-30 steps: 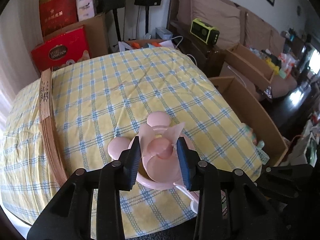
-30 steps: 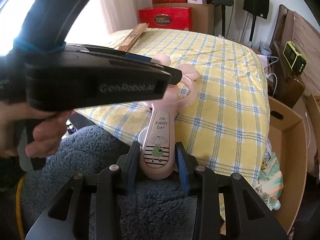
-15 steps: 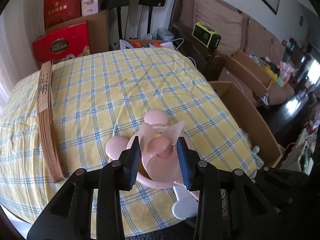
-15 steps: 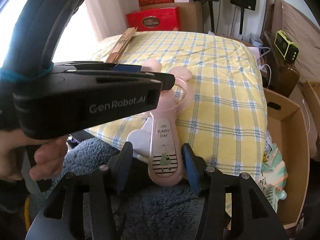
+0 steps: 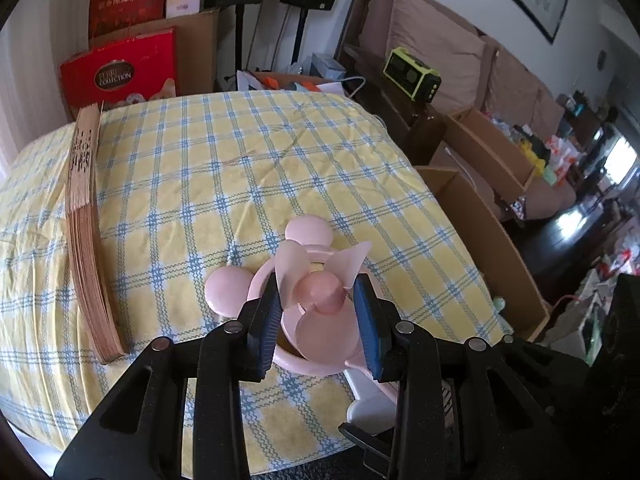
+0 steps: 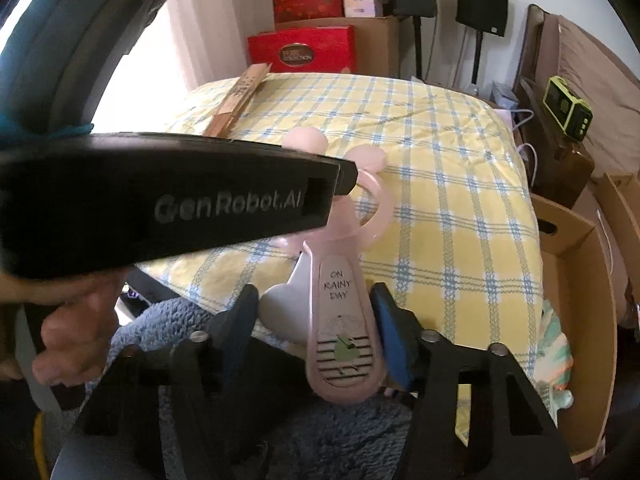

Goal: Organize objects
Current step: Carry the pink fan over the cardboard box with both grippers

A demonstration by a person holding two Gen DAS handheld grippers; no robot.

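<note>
In the left wrist view, at far left, a folded wooden fan (image 5: 86, 236) lies along the cloth's edge, well apart from the work. At lower centre, my left gripper (image 5: 320, 316) is closed on the blade hub of the pink fan (image 5: 308, 292), whose ring and ears rest on the checked tablecloth (image 5: 248, 160) near its front edge. I judge this grip risky: the pads bear on thin blades, which may bend or slip. In the right wrist view, the left tool fills the left of the frame; at lower centre my right gripper (image 6: 314, 332) has just been opening and now stands clear of the fan's handle (image 6: 340, 320), which overhangs the table. If the left grip slips, the fan could tip toward the cardboard box (image 6: 576, 320) at right.
</note>
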